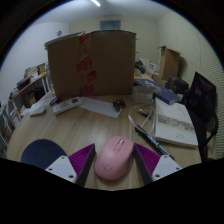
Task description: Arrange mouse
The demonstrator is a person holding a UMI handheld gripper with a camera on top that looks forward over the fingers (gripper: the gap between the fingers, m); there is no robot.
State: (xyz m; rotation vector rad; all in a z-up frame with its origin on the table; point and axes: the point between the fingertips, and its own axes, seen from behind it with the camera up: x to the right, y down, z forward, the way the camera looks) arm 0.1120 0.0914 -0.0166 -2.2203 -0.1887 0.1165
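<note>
Gripper (113,168): jaws spread wide, one purple pad (82,158) on the left finger and one (149,158) on the right. Neither pad touches anything, so far as can be seen.

Mouse (114,157): pink, lying on the table (85,128) between the fingers, with a gap at either side. It rests on the wooden surface on its own, long axis running away from the camera.

Mat (41,152): dark blue, rounded, on the table just left of the left finger and apart from the mouse.

Box (90,62): large cardboard, standing upright at the far side of the table, red tape marks on its face. A white remote-like item (67,104) lies at its foot, beside a sheet of paper (103,106).

Booklet (173,120): white, printed, lying to the right beyond the right finger. A cable (143,128) runs across the table between it and the mouse.

Background: shelves on the left, a cabinet on the right; detail too small to tell.
</note>
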